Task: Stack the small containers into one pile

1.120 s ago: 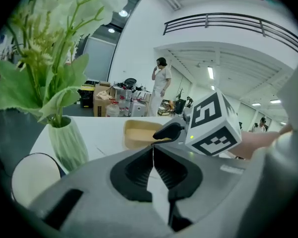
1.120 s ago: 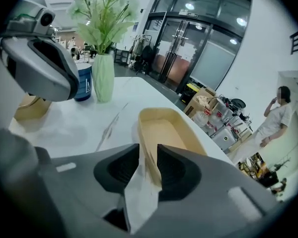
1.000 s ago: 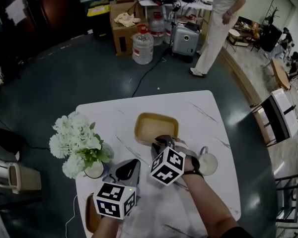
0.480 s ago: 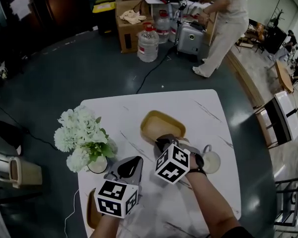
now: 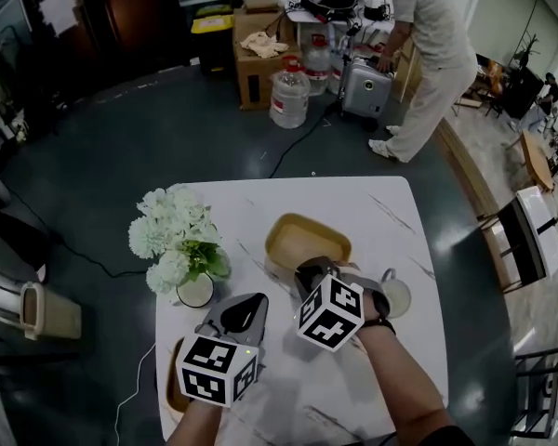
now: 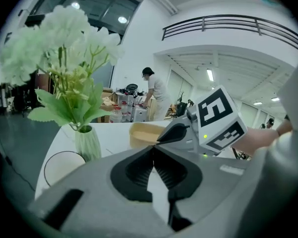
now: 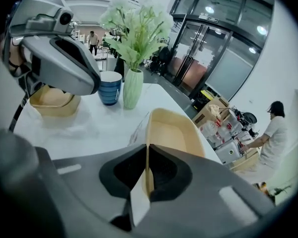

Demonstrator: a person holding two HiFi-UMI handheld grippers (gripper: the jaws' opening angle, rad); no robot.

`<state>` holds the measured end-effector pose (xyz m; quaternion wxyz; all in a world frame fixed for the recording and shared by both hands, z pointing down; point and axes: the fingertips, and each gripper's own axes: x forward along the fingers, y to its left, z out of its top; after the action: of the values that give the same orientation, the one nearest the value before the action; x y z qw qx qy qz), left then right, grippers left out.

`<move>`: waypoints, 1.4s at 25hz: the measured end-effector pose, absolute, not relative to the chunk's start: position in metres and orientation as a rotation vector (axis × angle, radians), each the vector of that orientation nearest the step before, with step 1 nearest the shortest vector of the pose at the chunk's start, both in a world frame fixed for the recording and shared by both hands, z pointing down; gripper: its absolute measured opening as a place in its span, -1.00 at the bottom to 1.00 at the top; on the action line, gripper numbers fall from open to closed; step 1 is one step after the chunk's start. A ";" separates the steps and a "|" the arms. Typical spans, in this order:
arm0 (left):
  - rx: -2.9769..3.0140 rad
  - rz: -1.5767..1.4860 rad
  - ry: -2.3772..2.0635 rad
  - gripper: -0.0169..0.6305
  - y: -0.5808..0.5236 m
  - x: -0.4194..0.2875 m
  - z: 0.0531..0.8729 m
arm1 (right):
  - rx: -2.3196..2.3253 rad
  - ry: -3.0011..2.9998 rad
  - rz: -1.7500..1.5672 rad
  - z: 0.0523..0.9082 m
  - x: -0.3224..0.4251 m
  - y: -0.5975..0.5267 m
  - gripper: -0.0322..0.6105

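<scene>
**Landmark.** Vase of white flowers with green leaves, stood on the left part of the white marbled table.

**Item 1.** Tan container, shallow with rounded corners, found to the right of the vase at mid-table. Only its bare tan floor is shown inside. Its near rim is pinched by the right gripper. In the right gripper view the thin wall is seen upright between the pads, which have just been closing on it. The rest of the container stretches away beyond the jaws. Whether its base is clear of the table cannot be told.

**Item 2.** Second tan container, set at the table's near-left edge, on the near side of the vase. In the head view it is mostly covered by the left gripper's marker cube. Its contents cannot be made out.

**Item 3.** Blue cup, placed just beside the vase's foot, with a pale inside. Its contents cannot be told.

**Item 4.** White mug with a handle, placed far to the right of the vase, just past the right gripper.

**Item 5.** Left gripper, held between the vase and the right gripper. Its jaws are pressed together on nothing. The first container is seen just ahead of its tips and is not touched by them.
</scene>
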<state>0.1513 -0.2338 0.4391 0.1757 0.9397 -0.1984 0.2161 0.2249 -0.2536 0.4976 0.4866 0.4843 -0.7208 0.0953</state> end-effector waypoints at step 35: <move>2.457 0.510 -1.141 -0.94 -0.181 -0.063 0.410 | 0.302 -2.176 -0.188 0.437 0.020 -0.139 -0.85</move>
<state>-0.0627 -0.1811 0.4103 0.1913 0.8748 -0.4064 0.1817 0.0196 -0.1387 0.4371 0.4514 0.1221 -0.8807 -0.0760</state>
